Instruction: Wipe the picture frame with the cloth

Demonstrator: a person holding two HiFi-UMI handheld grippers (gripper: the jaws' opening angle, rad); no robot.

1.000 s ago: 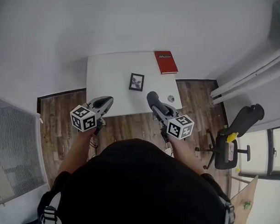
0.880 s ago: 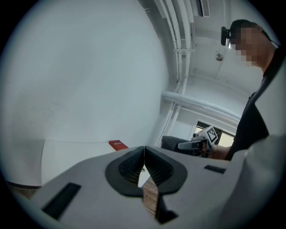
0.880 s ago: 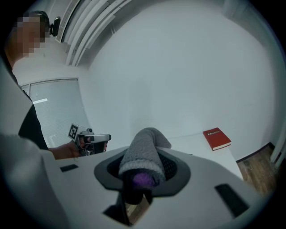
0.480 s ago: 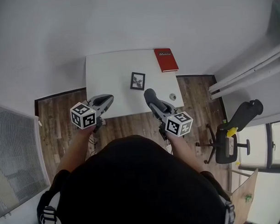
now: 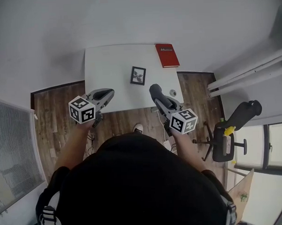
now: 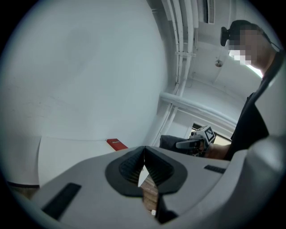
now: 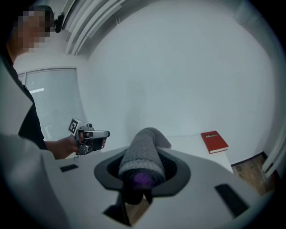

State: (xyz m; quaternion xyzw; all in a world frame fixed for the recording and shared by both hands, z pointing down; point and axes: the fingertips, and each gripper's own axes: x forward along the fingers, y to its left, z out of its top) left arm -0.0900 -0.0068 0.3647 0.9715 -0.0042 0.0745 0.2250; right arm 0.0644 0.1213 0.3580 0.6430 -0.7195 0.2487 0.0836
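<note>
Right tongs (image 5: 155, 93) clamp grey cloth (image 7: 142, 154) | left tongs (image 5: 106, 93) clenched, empty | picture frame (image 5: 138, 75), red book (image 5: 167, 55) on table (image 5: 102, 69)

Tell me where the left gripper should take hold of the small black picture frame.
Probably take the small black picture frame by its left border, coming in from the left gripper's own side: it faces upward with nothing close beside it, and the right gripper holds the grey cloth.

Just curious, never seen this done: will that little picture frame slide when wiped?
Probably: the picture frame looks small and light on the smooth table, so it may skid. The right tool's grey cloth looks soft, so pushes gently. The shut, empty left tool could brace it.
</note>
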